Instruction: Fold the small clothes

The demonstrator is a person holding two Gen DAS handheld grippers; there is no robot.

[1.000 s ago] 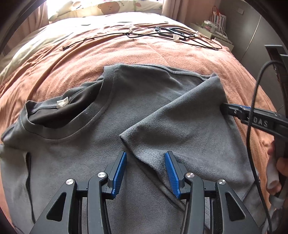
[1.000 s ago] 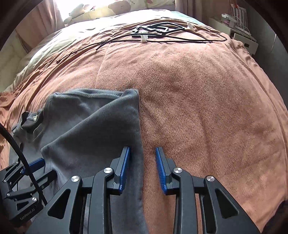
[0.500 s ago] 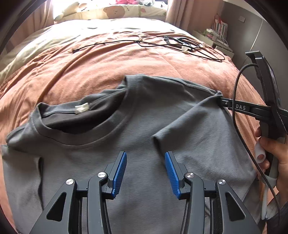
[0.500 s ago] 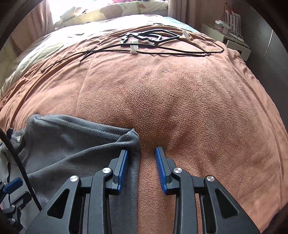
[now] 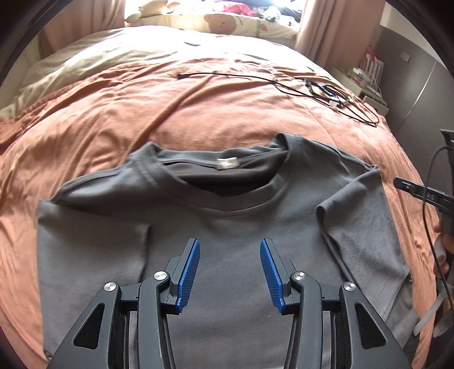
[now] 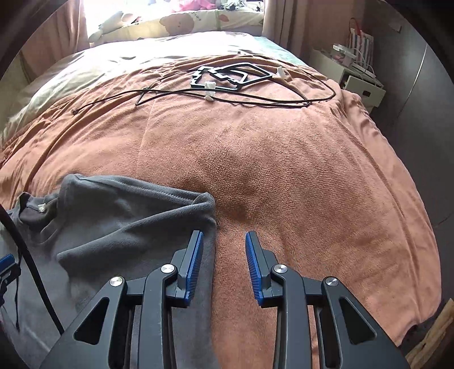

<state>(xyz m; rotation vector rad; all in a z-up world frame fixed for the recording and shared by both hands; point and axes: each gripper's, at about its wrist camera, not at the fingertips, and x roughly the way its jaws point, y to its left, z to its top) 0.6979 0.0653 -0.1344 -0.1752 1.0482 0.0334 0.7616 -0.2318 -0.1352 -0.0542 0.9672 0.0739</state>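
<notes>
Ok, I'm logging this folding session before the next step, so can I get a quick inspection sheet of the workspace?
Surface: orange blanket over a bed, rumpled.
Job's things: grey T-shirt lying front up, one sleeve folded inward.
Clutter: black frame on the far part of the blanket.
Grippers: left gripper open above the shirt; right gripper opening, nothing between its pads, at the shirt's edge.
Cables: black cables strewn across the blanket.
Surroundings: curtains, printed pillow, white bedside unit.

The grey T-shirt (image 5: 232,227) is soft, matt knit cloth. The orange blanket (image 6: 298,176) looks fuzzy, like towelling. The fingers (image 5: 188,272) carry ribbed blue pads on matt black plastic with shiny metal rivets.
</notes>
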